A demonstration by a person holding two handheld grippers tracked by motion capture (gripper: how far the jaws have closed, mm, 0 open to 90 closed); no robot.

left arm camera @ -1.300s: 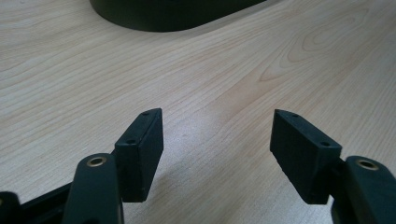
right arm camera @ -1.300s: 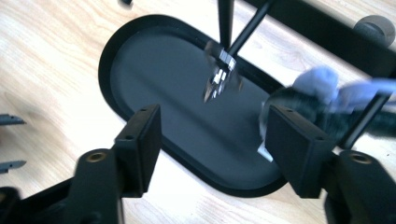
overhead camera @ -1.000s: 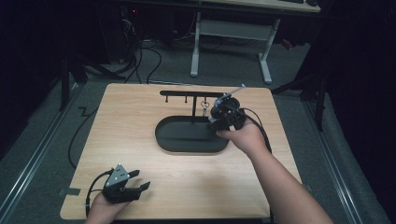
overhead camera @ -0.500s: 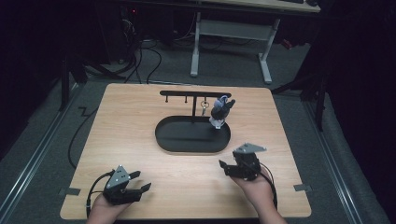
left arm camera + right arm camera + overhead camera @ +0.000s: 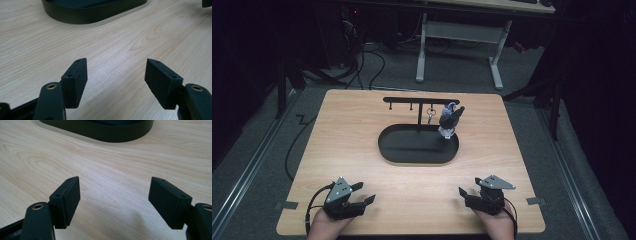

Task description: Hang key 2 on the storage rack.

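A: Right gripper (image 5: 468, 194) is back at the near edge of the table (image 5: 362, 125), jaws spread wide with nothing between them. A second ago it was up at the stand (image 5: 421, 101), busy at the small figure.

B: And the figure (image 5: 449, 120) is left up there, hanging off the right end of the crossbar, over the black tray (image 5: 412, 152). A key ring (image 5: 430, 114) dangles just beside it.

A: So the hand has let go and pulled away (a clean retreat, by the look of it). The figure seems to hold on its own.

B: Left gripper (image 5: 362, 197)?

A: Same spot as before, near the left corner, jaws apart and empty. In the left gripper view just bare wood lies between its pads (image 5: 75, 82), with the tray's rim farther off.

B: Both hands parked, then. I'd judge the hanging job done, or paused between items.
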